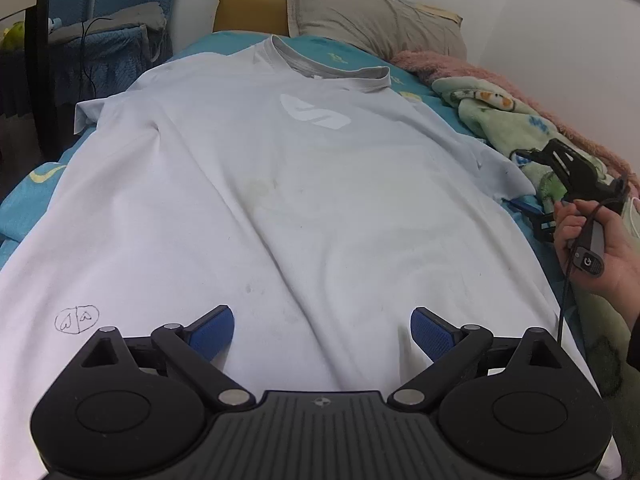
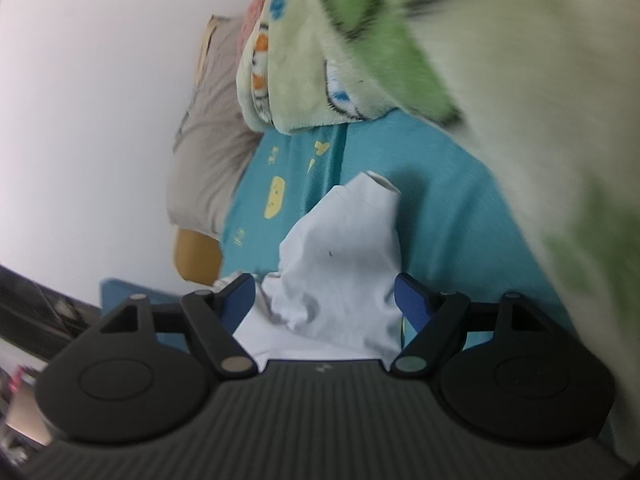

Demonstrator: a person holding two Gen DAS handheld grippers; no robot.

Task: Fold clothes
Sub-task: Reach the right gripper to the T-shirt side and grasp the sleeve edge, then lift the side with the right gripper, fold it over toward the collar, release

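Nearest to us, our left gripper [image 1: 322,330] hovers over the hem of the white T-shirt [image 1: 280,200], jaws wide apart, holding nothing. It lies spread flat on the teal bedsheet [image 1: 24,208], collar toward the far pillow [image 1: 372,12]. Our right gripper [image 2: 324,300], also wide open and empty, straddles the right sleeve [image 2: 344,248], near the green blanket [image 2: 400,40].

The left wrist view sits low at the foot of the bed [image 1: 24,216] and looks up along the white shirt [image 1: 280,184] toward the pillow [image 1: 372,16]. The right wrist view is tipped sideways and very close to a shirt sleeve [image 2: 340,256]; its right side is blurry, probably a blanket [image 2: 360,52]. Both views share the shirt, pillow [image 2: 212,140], blanket [image 1: 492,108] and bed [image 2: 440,208].
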